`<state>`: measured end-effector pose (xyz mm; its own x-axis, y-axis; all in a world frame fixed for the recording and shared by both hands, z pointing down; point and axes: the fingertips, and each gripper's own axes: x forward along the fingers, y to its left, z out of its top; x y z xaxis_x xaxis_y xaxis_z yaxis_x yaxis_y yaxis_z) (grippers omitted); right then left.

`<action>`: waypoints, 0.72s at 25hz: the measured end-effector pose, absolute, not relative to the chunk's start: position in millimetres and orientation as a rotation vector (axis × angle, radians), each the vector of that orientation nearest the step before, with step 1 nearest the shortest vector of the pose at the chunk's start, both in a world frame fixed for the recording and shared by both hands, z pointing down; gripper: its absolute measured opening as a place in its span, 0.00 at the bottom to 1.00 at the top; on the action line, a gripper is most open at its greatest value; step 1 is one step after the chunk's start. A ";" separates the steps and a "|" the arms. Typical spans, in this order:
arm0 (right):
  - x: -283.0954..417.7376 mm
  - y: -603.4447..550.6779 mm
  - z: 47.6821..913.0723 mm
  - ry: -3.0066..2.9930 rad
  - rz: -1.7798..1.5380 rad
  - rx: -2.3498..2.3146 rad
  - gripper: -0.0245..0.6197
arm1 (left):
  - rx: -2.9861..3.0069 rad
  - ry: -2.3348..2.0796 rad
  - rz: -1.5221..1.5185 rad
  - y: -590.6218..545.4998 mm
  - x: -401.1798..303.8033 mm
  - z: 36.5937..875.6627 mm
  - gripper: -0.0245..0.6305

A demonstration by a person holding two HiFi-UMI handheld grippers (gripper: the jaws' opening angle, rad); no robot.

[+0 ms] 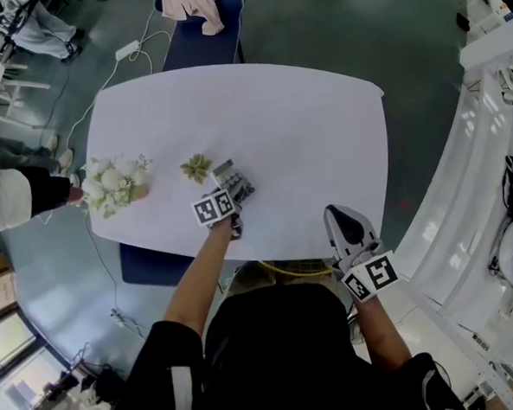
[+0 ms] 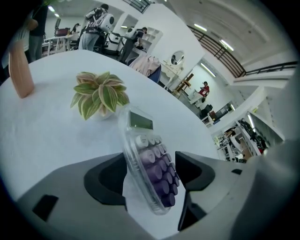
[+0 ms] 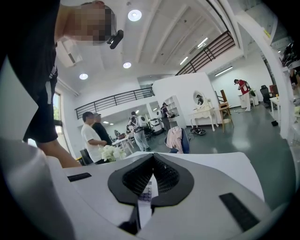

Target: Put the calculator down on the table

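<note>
A clear calculator (image 1: 235,182) with purple keys is over the white table (image 1: 286,120), near its front edge. In the left gripper view the calculator (image 2: 150,164) stands tilted on its side between the jaws of my left gripper (image 2: 151,176). The pads stand wide, with a gap beside the keys, so they are not pressing on it. In the head view my left gripper (image 1: 233,201) points down at the calculator. My right gripper (image 1: 337,218) hovers at the table's front right edge. Its pads meet at the tips in the right gripper view (image 3: 153,161), with nothing held.
A small green and cream plant (image 1: 196,167) sits just left of the calculator. A white flower bouquet (image 1: 112,184) stands at the table's left edge. A blue chair (image 1: 203,34) with a pink cloth stands behind the table. People stand at the far left.
</note>
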<state>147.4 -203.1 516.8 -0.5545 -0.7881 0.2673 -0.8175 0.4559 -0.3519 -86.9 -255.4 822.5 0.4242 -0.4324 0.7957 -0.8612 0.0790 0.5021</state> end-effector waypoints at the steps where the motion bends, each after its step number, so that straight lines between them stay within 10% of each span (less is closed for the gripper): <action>1: 145.3 -200.9 516.1 -2.624 0.687 1.447 0.04 | 1.540 -1.172 0.462 -254.7 -87.4 823.6 0.50; 18: 115.3 -142.5 460.5 -2.666 0.569 1.479 0.04 | 1.626 -1.130 0.305 -216.3 -117.6 769.4 0.51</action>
